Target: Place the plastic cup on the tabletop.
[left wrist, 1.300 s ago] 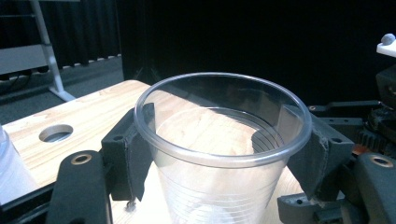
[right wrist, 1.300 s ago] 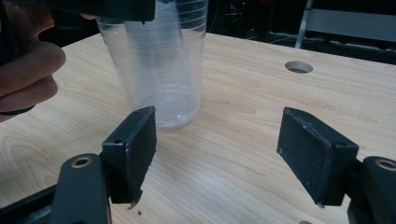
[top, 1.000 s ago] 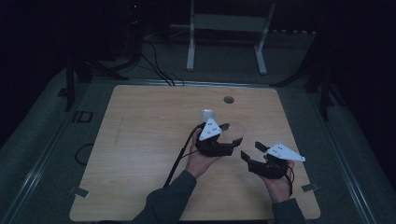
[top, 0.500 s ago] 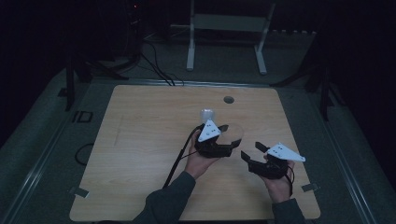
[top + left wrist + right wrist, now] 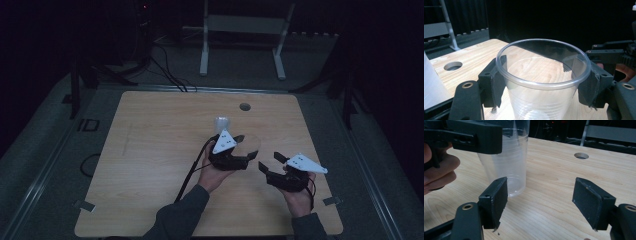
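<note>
On table centre-right, L gripper [image 5: 239,145] is pinching clear cup [image 5: 541,82] upright just below its rim; R gripper [image 5: 272,164] is hovering just beside, jaws spread, empty. White cylinder [image 5: 221,122] is standing close behind, cable hole [image 5: 245,106] further back.

One clear plastic cup [image 5: 541,82] stands between the jaws of the left tool [image 5: 542,85]. One small white object [image 5: 221,122] stands on the surface [image 5: 150,150] just beyond it; what it is cannot be told. There are two tools in all, the left one and the right tool [image 5: 544,200], each with two black jaws and one grey three-cornered plate on top. The surface has one round hole [image 5: 245,106]. One white metal stand [image 5: 245,30] stands on the floor behind.
</note>
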